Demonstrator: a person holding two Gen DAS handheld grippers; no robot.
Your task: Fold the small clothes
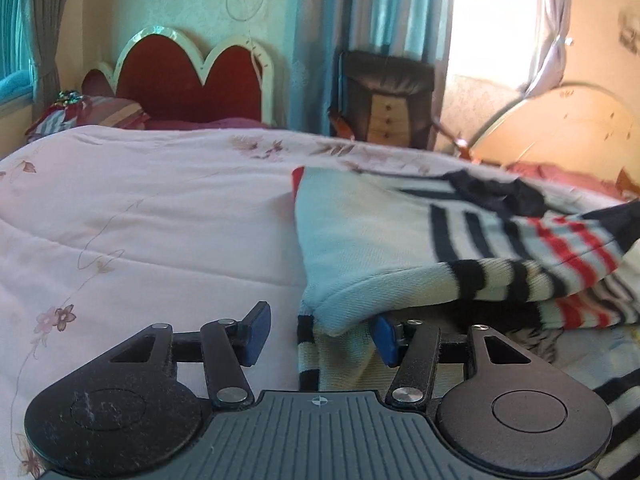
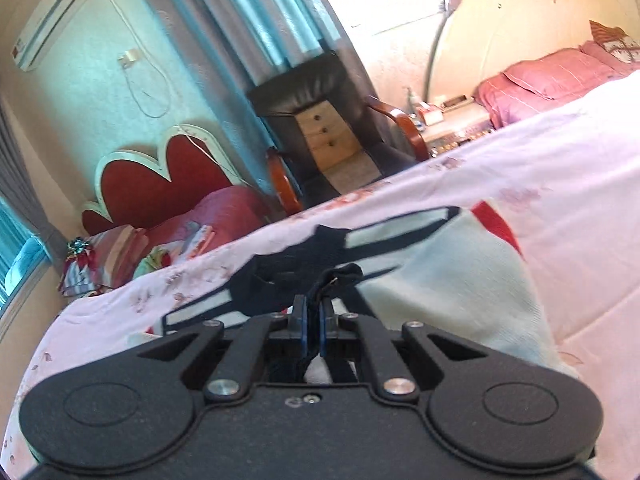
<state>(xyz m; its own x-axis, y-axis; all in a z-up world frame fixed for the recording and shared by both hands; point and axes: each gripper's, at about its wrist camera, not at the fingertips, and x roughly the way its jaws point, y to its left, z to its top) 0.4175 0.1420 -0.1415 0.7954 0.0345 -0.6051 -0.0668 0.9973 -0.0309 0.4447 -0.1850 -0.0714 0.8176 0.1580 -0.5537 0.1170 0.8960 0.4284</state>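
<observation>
Sweater (image 1: 400, 240) | hem over spread left fingers (image 1: 256, 328) | right fingers (image 2: 302, 320) pinching collar

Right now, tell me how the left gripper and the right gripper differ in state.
The left gripper has its jaws spread wide; the right gripper has them nearly together. The left one grips nothing, though a sweater hem droops between its blue pads; the right one pinches the sweater's dark trim. The left view looks level over the bedspread; the right view is tilted. Both are black with blue pads and work the same sweater.
</observation>
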